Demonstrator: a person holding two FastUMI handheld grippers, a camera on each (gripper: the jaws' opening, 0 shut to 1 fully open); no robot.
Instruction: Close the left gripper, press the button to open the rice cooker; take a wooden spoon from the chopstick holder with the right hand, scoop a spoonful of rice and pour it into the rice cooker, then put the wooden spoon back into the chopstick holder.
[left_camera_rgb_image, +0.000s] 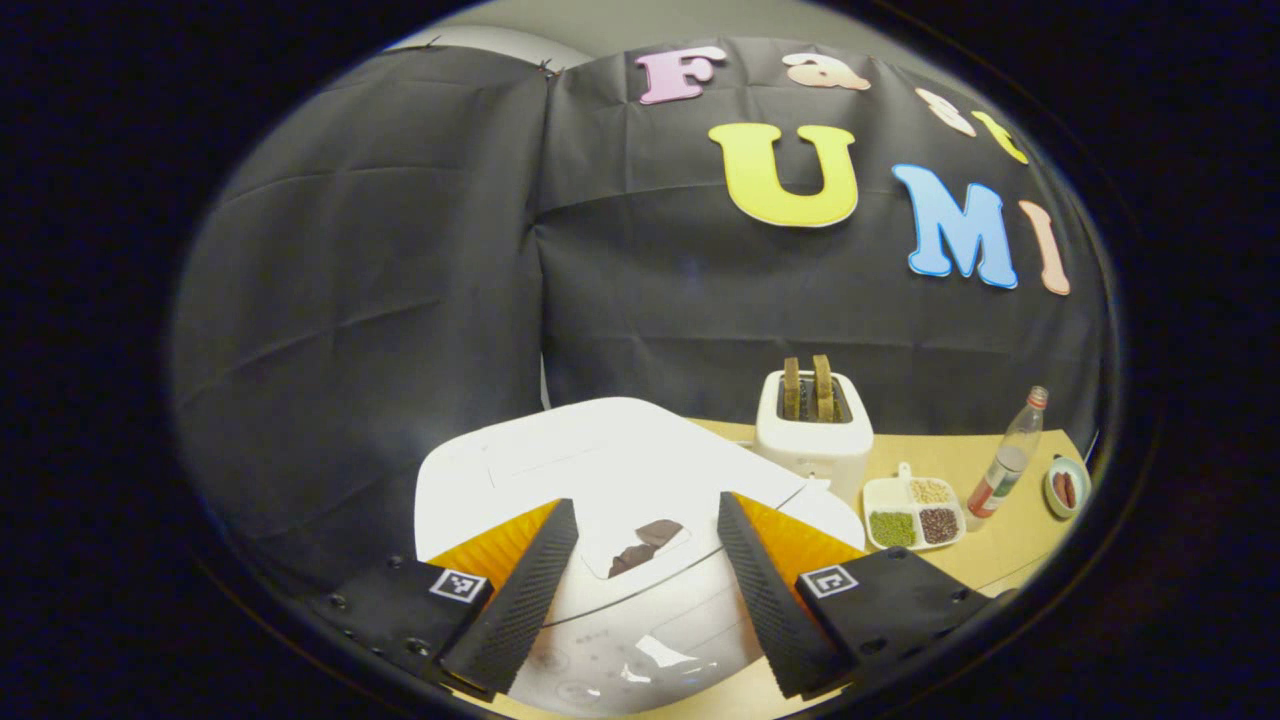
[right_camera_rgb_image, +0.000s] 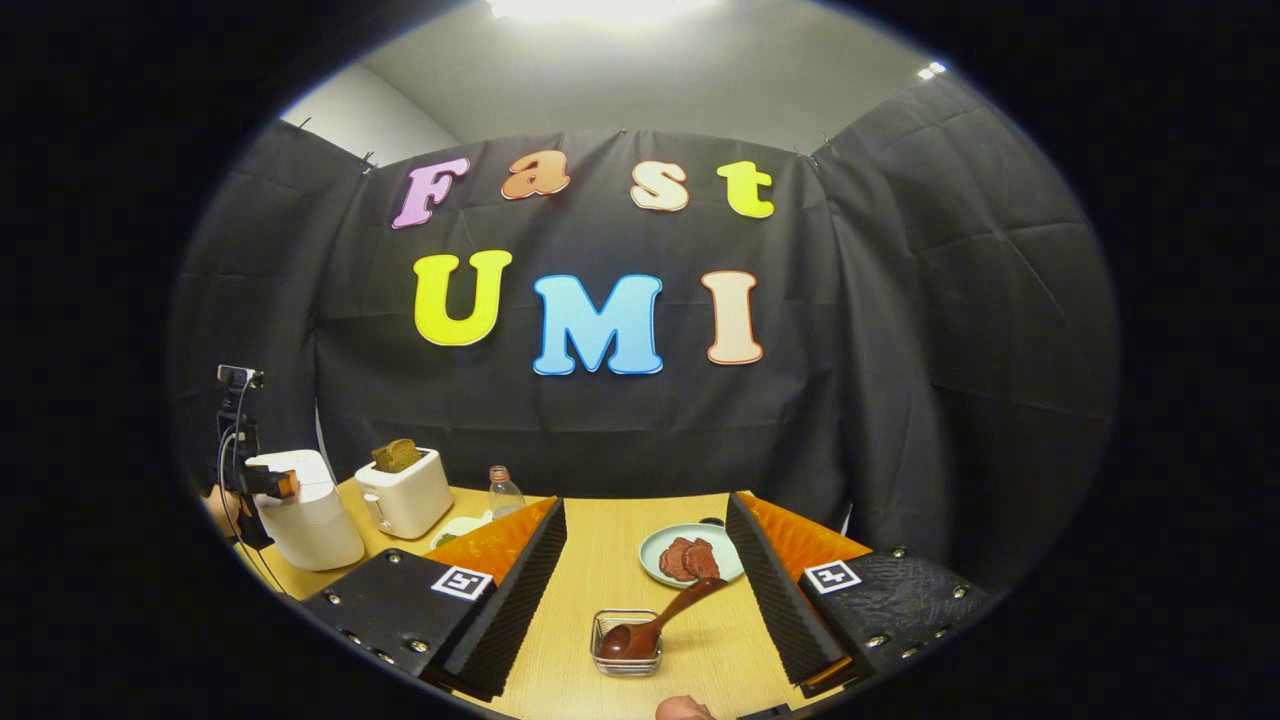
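While the left tool (left_camera_rgb_image: 648, 590) hangs over the cooker (left_camera_rgb_image: 620, 480) in the left gripper view, its jaws stand spread, one to each side of the lid's front. That lid is down, and a dark latch patch (left_camera_rgb_image: 645, 545) sits between the fingers; I judge it the button, a stiff press needing jaws pressed together. Glossy plastic may let a tip slide. Behind, toward the counter's far edge, stand a toaster (left_camera_rgb_image: 812, 430), a grain tray (left_camera_rgb_image: 912, 512) and a bottle (left_camera_rgb_image: 1005, 465).

In the right gripper view, the right tool (right_camera_rgb_image: 645, 590) is likewise spread, holding nothing. Near the counter's front edge the spoon (right_camera_rgb_image: 655, 618) leans in a small wire holder (right_camera_rgb_image: 625, 650), bowl down, handle slanting up toward a plate (right_camera_rgb_image: 655, 560). Wood looks light, rigid and smooth; the mid-handle seems the best grip. Such a holder may tip.
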